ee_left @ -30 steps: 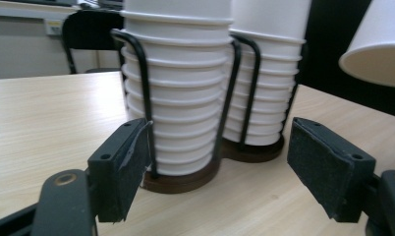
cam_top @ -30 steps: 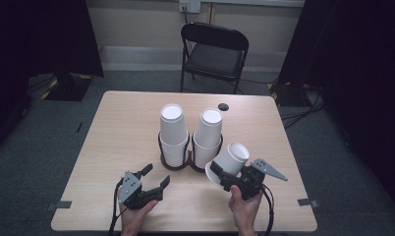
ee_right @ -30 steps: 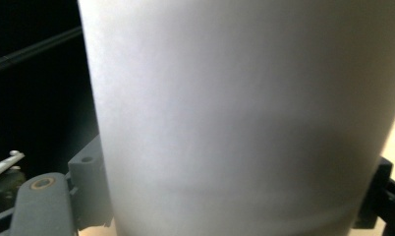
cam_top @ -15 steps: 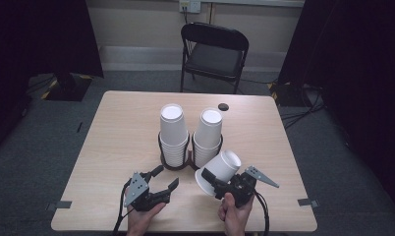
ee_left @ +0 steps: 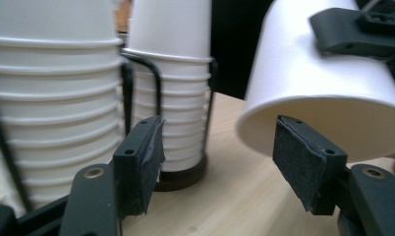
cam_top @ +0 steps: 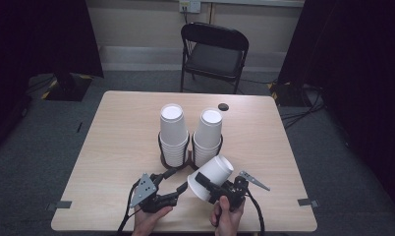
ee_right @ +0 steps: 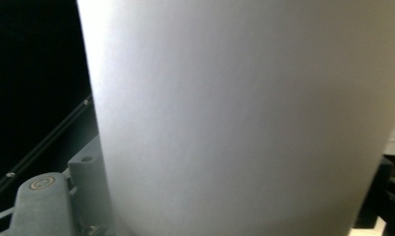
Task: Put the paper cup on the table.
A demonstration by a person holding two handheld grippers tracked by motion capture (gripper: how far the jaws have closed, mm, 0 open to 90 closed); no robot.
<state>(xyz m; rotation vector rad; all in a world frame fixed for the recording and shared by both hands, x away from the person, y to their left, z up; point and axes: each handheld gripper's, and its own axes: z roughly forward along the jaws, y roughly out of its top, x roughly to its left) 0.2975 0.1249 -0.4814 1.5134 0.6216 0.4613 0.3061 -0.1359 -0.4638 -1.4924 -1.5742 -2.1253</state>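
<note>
Two stacks of white paper cups (cam_top: 191, 135) stand at your twelve o'clock; your right gripper (cam_top: 210, 187) clasps one tilted white paper cup (cam_top: 211, 176), your left gripper (cam_top: 174, 181) gapes beside its rim.

Matt paper cup (ee_left: 328, 83), wood-look table (cam_top: 122, 142) — smooth

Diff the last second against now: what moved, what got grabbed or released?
The right tool, shut on the loose cup, has carried it down-left toward the table's near edge, tilted. The left tool, open, moved right, so its jaws now sit by the cup's rim. Nothing grabbed or released. Both cup stacks stayed in their holders.
</note>
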